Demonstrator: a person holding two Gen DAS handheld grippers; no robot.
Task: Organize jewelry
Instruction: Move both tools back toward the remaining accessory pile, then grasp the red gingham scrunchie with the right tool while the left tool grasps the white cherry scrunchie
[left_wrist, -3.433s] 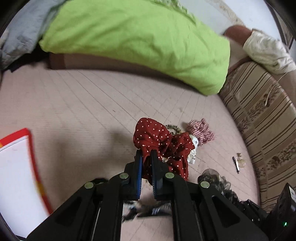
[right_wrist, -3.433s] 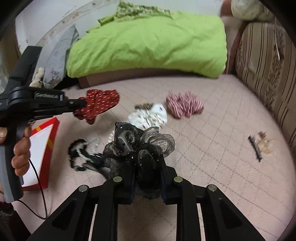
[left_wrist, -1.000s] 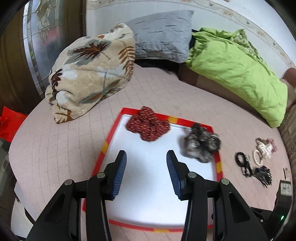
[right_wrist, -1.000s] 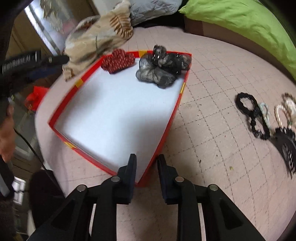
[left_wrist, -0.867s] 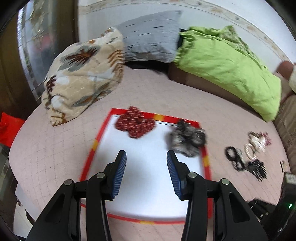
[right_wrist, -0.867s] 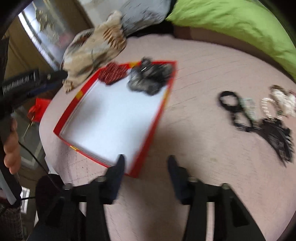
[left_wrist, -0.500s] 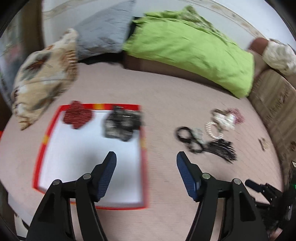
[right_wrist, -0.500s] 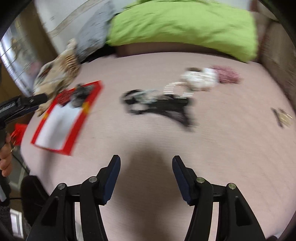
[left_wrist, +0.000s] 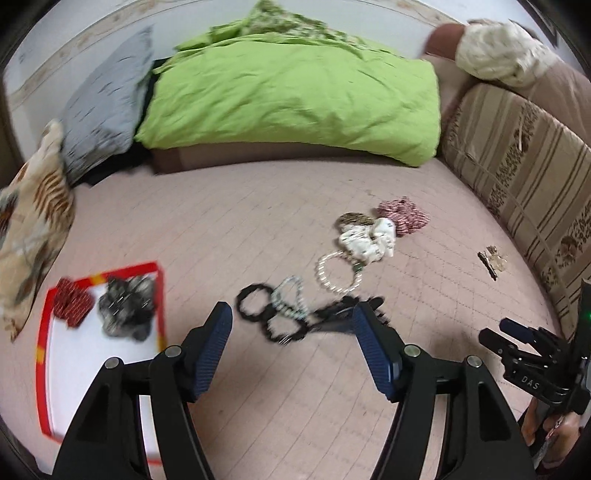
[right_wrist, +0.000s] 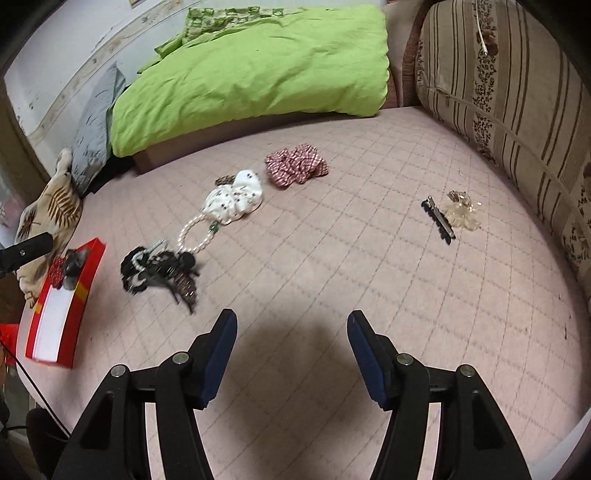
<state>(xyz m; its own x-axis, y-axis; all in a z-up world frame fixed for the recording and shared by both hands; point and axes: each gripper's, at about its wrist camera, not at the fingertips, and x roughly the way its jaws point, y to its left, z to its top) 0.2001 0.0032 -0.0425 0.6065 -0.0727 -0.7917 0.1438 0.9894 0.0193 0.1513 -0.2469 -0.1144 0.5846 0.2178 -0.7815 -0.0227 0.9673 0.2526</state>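
Left gripper (left_wrist: 291, 328) is hanging wide open, gripping nothing; black beaded bracelets (left_wrist: 266, 314) and a black hair claw (left_wrist: 332, 319) are lying just ahead between its fingertips, pearl bracelet (left_wrist: 338, 271) a bit beyond. Right gripper (right_wrist: 288, 336) is also spread wide and empty; the same pile (right_wrist: 159, 269) is sitting ahead to its left (blurred). Red tray (left_wrist: 44, 369) is holding the red dotted scrunchie (left_wrist: 72, 304) and grey scrunchie (left_wrist: 127, 308); white scrunchie (right_wrist: 234, 201), checked scrunchie (right_wrist: 295, 166) and hair clip (right_wrist: 439, 219) are lying on the quilted mat (right_wrist: 351, 258).

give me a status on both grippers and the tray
Left gripper open, empty. Right gripper open, empty. Red-rimmed white tray holds red dotted scrunchie, grey scrunchie.
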